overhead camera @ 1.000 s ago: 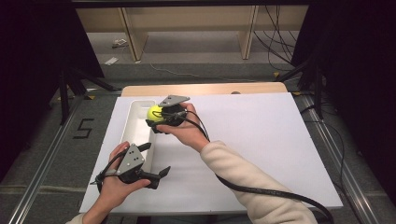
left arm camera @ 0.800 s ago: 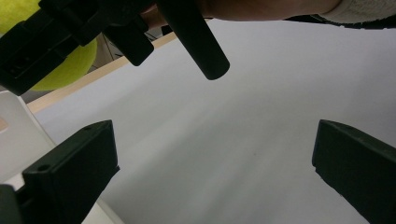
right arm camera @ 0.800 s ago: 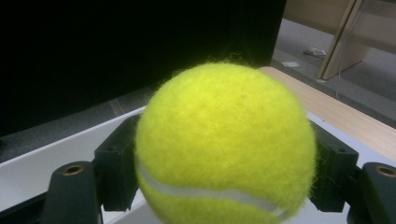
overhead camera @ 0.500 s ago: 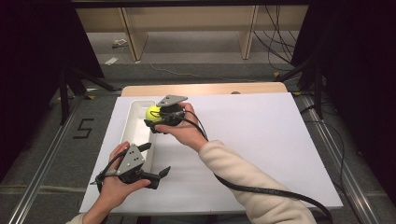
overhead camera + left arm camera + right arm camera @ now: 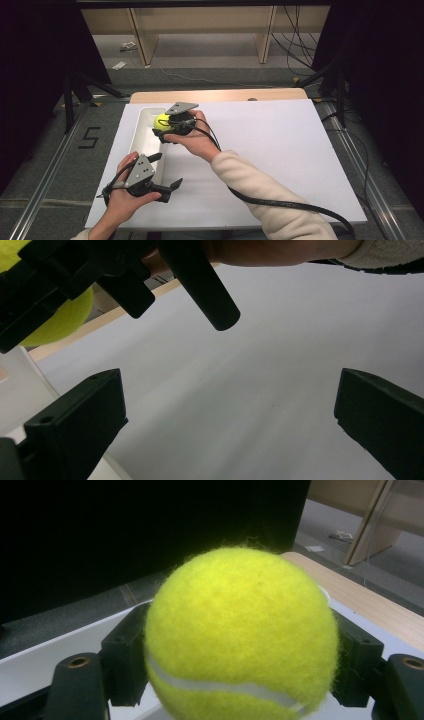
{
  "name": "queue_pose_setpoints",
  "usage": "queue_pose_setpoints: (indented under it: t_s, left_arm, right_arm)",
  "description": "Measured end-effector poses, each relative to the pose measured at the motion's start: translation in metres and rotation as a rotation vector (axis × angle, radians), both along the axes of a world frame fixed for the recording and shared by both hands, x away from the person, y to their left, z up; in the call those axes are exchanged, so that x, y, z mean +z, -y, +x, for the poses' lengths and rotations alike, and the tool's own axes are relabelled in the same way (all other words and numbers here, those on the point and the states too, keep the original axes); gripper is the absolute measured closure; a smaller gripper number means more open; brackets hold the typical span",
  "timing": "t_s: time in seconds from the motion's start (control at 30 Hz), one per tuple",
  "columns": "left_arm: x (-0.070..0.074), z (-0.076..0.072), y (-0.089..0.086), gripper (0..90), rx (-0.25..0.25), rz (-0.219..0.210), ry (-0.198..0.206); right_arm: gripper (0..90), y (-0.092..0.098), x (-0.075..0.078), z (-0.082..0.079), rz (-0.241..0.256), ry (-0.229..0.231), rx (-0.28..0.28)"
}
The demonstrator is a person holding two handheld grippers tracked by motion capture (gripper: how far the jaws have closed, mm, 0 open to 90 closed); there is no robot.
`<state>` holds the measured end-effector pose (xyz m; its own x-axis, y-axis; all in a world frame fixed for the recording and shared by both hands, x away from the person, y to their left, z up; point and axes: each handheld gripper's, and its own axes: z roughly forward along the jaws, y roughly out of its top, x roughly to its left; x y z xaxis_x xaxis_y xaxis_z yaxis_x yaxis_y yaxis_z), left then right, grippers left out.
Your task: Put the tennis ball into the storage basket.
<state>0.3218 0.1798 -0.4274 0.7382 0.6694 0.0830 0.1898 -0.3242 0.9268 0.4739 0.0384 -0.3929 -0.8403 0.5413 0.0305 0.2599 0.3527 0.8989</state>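
A yellow tennis ball [image 5: 161, 121] [image 5: 240, 640] is held between the jaws of my right gripper [image 5: 165, 127], which hangs over the far part of a long white tray [image 5: 141, 136] at the table's left. In the right gripper view the black jaws press the ball from both sides. My left gripper [image 5: 167, 172] [image 5: 220, 405] rests near the table's front left, beside the tray's near end, open with nothing between its jaws. The left gripper view looks up at the ball [image 5: 60, 320] and the right gripper's underside.
A white board [image 5: 280, 145] covers most of the wooden table [image 5: 220, 95]. A black cable [image 5: 280, 202] trails from the right gripper along the sleeve. Dark curtains and stand legs [image 5: 70, 95] flank the table; shelving [image 5: 200, 30] stands beyond.
The right gripper with the ball has shifted slightly left over the tray. The left gripper has stayed in place.
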Motion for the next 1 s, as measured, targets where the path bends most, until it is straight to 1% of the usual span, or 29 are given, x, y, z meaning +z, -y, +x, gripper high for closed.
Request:
queue_pose_setpoints:
  t_s: [0.57, 1.0]
  left_arm:
    - [0.0, 0.0, 0.0, 0.0, -0.002, 0.007, 0.006]
    - [0.001, 0.0, 0.0, 0.0, -0.002, 0.005, 0.007]
  right_arm:
    - [26.7, -0.005, 0.001, 0.002, 0.001, 0.0, -0.002]
    - [26.6, -0.013, 0.003, 0.001, 0.001, 0.003, 0.013]
